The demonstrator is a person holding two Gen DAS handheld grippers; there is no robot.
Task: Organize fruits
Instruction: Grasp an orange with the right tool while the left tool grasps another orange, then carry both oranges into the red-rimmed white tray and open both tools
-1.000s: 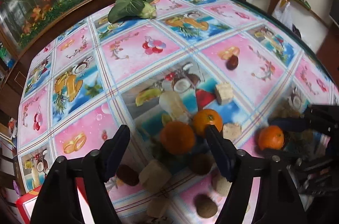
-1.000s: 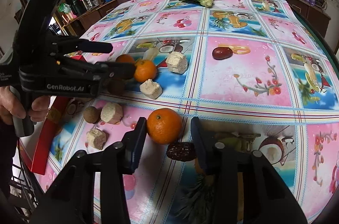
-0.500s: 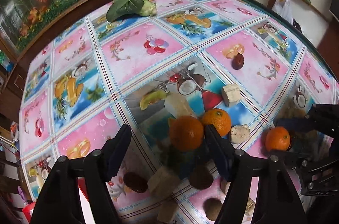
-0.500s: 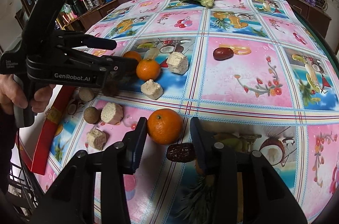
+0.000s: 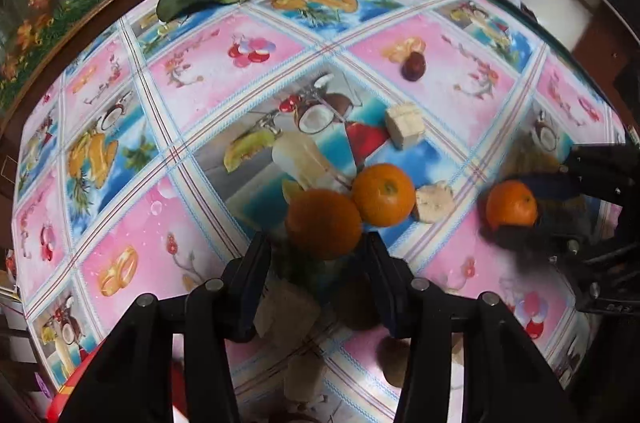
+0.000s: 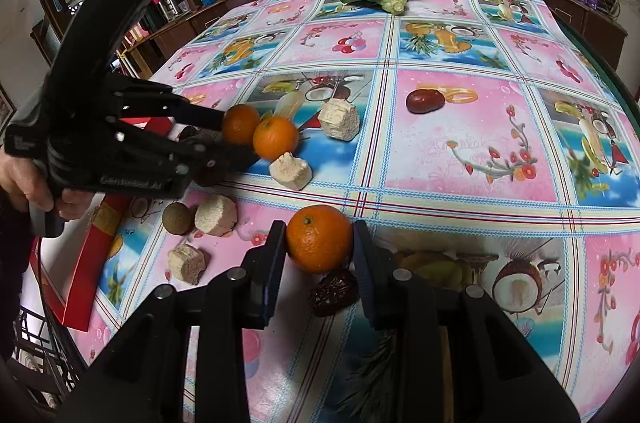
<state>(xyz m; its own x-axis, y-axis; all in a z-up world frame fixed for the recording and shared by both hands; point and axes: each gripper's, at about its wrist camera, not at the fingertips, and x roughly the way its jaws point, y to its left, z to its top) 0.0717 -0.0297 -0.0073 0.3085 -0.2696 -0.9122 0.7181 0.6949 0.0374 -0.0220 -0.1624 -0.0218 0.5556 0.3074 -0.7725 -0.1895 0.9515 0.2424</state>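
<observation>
Oranges (image 5: 323,223) on tablecloth (image 6: 460,143), tongs (image 6: 320,247) seemingly touching

I see a glossy, smooth plastic-looking tablecloth (image 6: 460,159) with printed fruit squares. My right gripper (image 6: 320,255) looks matt black plastic with silvery metal screws. Orange (image 6: 319,238) skin is dimpled, slightly shiny. Dried date (image 6: 334,292) is wrinkled, dark. Pale chunks (image 6: 339,119) look rough, crumbly. Red box (image 6: 86,259) is glossy.
</observation>
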